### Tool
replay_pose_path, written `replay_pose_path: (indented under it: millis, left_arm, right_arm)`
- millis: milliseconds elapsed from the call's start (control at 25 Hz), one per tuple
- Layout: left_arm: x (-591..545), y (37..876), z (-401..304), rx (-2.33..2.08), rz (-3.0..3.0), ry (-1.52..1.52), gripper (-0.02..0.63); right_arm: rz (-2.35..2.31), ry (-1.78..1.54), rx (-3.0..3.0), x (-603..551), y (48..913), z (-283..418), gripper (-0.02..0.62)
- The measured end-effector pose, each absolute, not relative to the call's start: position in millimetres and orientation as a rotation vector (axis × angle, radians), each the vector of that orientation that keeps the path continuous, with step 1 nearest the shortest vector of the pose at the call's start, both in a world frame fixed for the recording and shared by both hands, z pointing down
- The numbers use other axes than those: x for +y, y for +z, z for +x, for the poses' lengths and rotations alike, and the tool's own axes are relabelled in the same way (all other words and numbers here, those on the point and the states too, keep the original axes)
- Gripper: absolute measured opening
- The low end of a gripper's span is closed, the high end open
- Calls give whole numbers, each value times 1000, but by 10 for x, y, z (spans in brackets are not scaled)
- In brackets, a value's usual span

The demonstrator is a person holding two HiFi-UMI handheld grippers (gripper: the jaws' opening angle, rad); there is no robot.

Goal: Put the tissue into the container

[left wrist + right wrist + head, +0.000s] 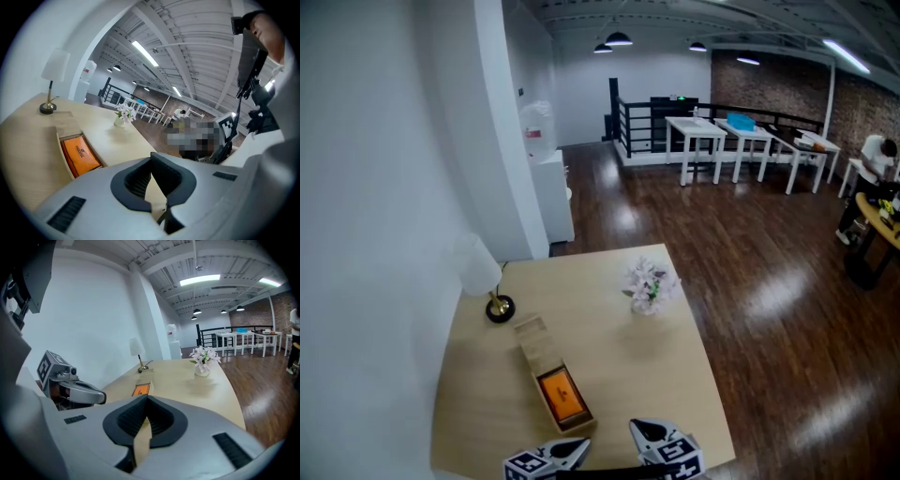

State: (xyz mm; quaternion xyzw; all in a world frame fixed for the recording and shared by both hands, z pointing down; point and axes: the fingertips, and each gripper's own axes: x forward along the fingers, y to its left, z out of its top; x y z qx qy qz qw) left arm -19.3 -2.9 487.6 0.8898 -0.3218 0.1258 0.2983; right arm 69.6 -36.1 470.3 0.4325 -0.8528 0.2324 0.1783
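Left gripper and right gripper hover at the table's near edge, jaws together and empty (probably nothing left to carry). At eleven o'clock, the orange tissue pack lies inside the wooden container.

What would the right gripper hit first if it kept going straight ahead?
Probably the bare tabletop, since the right gripper tilts down; the open wooden box lies just beyond, depth unclear.

Dim, bluish ceiling strip lights cast glare on the dark floor; gripper views bend into black fisheye corners
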Motion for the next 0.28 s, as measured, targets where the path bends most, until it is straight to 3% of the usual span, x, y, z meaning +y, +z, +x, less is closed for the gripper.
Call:
replay_pose_path:
  millis: [280]
  left_arm:
    - [0,4896,-181,-843,2365,361,8]
  right_arm:
    - [1209,659,-2377,-316,4710,697,0]
